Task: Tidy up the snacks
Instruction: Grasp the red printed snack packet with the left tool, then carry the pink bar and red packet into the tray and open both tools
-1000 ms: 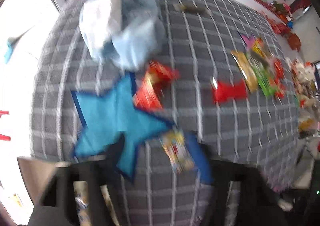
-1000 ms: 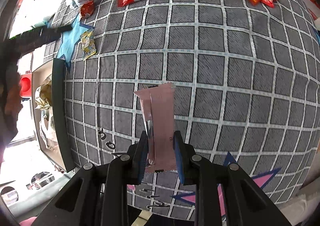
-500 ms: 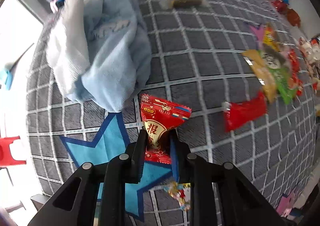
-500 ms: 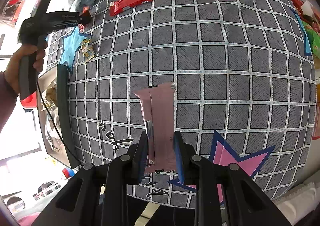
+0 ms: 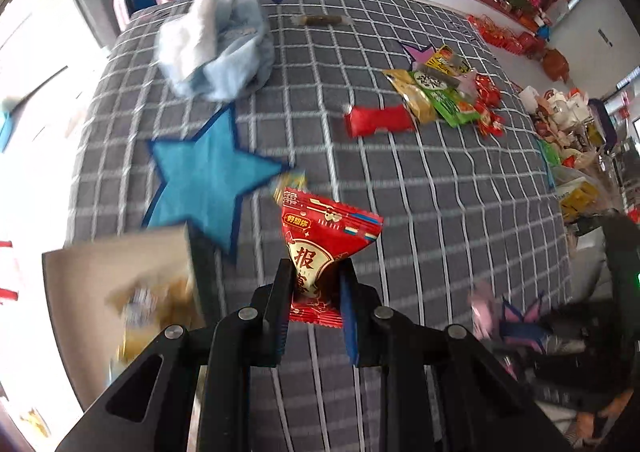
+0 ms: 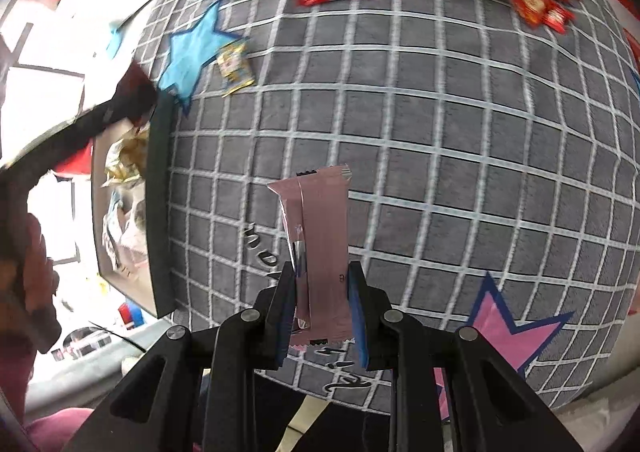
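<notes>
My left gripper (image 5: 316, 276) is shut on a red snack packet (image 5: 326, 236) with gold characters, held above the grey checked cloth (image 5: 400, 191). An open cardboard box (image 5: 116, 284) holding several snacks lies at the cloth's left edge, just left of that gripper. My right gripper (image 6: 322, 280) is shut on a pink bar wrapper (image 6: 320, 236), held upright above the cloth (image 6: 440, 131). In the right wrist view the box (image 6: 124, 203) sits at the left, with the left gripper (image 6: 120, 107) over its far end. A small yellow packet (image 6: 234, 65) lies by the blue star.
A red bar (image 5: 378, 119), a tan packet (image 5: 412, 95), a green packet (image 5: 448, 99) and small red packets (image 5: 488, 107) lie at the far right. A crumpled blue towel (image 5: 216, 51) and a brown bar (image 5: 320, 19) lie at the back. More snacks (image 5: 568, 131) sit off the right edge.
My left gripper has lifted the red packet and carried it back toward the box at the cloth's left edge. My right gripper still holds the pink bar and has shifted a little.
</notes>
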Demonstrator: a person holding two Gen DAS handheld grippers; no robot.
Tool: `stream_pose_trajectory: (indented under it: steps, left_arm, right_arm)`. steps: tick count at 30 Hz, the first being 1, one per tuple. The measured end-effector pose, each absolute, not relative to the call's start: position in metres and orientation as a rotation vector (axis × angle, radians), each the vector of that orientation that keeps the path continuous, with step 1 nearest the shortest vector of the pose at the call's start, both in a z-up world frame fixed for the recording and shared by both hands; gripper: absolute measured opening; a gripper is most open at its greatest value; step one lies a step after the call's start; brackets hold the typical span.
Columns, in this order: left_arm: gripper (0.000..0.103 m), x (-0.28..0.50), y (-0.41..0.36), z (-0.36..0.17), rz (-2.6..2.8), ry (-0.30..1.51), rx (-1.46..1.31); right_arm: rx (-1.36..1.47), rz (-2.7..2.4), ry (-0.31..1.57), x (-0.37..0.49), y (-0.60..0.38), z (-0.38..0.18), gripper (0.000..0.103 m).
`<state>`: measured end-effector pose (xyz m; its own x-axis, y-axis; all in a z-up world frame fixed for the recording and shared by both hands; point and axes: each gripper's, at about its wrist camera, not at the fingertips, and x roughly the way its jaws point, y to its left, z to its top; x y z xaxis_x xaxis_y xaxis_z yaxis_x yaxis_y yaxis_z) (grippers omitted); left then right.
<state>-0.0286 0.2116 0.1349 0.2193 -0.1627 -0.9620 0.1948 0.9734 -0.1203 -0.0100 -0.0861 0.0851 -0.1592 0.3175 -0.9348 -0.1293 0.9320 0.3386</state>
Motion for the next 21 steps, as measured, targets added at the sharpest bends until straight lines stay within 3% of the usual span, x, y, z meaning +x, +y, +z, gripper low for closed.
stream_pose_trajectory:
  steps: [21]
  left_arm:
    - [0.024, -0.120, 0.315, 0.146, 0.018, 1.345, -0.154]
  right_arm:
    - [-0.146, 0.641, 1.664, -0.014, 0.029, 0.110, 0.026]
